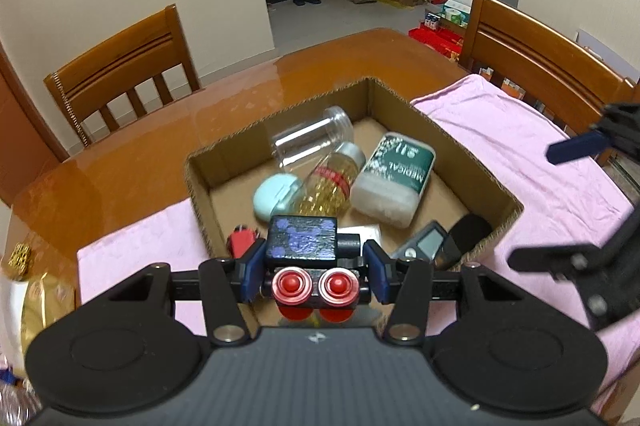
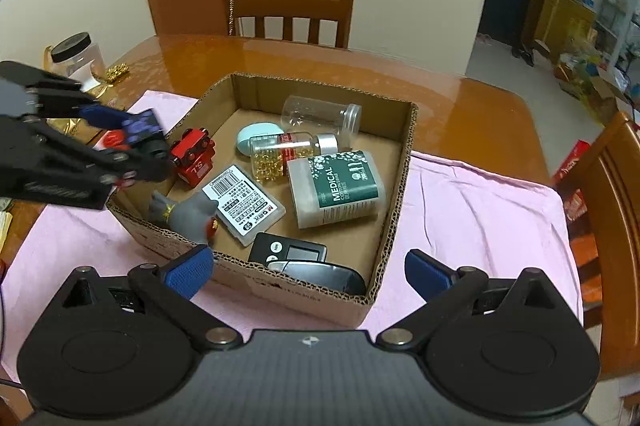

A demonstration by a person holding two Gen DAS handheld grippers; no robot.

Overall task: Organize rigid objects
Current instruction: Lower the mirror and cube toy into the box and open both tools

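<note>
Several things already lie in the cardboard box (image 2: 394, 161). The left gripper (image 1: 310, 266) has its fingers clamped on a black toy car (image 1: 308, 258) above the box's 9 o'clock edge, not yet dropped; the right gripper (image 2: 310, 272) fingers stand wide apart, empty.

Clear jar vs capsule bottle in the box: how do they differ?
The clear jar looks empty; the capsule bottle is part full of yellow capsules. The jar is wider and unlabelled, open-mouthed with no cap; the bottle is slimmer, with a red label and a silver cap. Both are transparent and lie on their sides in the cardboard box.
</note>
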